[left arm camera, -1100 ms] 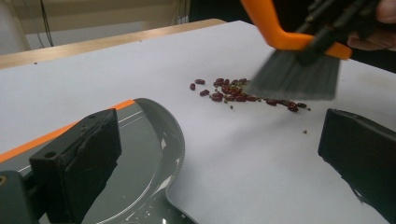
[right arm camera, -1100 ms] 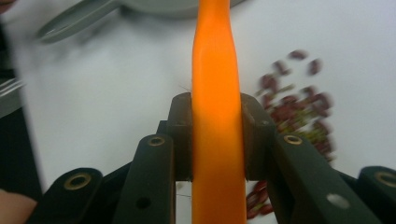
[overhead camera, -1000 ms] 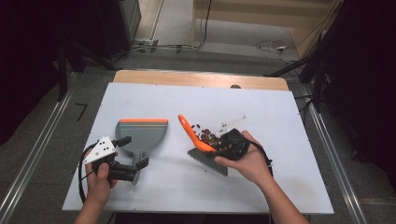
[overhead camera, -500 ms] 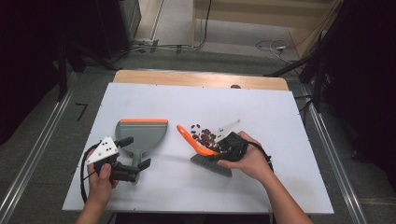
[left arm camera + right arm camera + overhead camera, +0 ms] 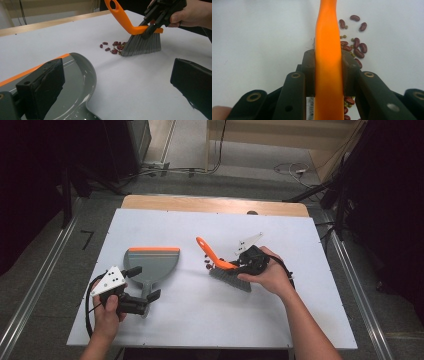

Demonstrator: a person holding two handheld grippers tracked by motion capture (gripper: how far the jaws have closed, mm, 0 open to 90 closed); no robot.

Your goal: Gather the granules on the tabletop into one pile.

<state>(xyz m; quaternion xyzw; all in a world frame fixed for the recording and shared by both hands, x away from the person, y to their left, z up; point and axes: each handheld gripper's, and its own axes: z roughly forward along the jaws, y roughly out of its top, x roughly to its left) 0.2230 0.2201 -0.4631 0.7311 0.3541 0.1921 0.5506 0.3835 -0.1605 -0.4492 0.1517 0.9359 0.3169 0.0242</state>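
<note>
A grey dustpan (image 5: 150, 261) with an orange lip lies at the table's left. Its handle runs between the jaws of my left gripper (image 5: 144, 283), which stands open around it. In the left gripper view (image 5: 117, 75) one jaw hangs over the dustpan (image 5: 75, 82) and the other stands apart over bare table. My right gripper (image 5: 241, 266) is shut on the orange handle of a brush (image 5: 227, 272), whose grey bristles rest on the table. Several red beans (image 5: 207, 265) lie just left of the bristles. The beans (image 5: 355, 47) lie beside the clamped handle (image 5: 328, 62).
The white table (image 5: 200, 320) has a wooden strip (image 5: 210, 205) along its far edge. A bare stretch of tabletop separates the beans (image 5: 113, 47) from the dustpan. The brush (image 5: 142, 45) and right gripper (image 5: 160, 15) stand behind them.
The brush has swept the beans leftward, gathering them at the bristles' left side, nearer the dustpan. My left gripper has stayed open around the dustpan handle.
</note>
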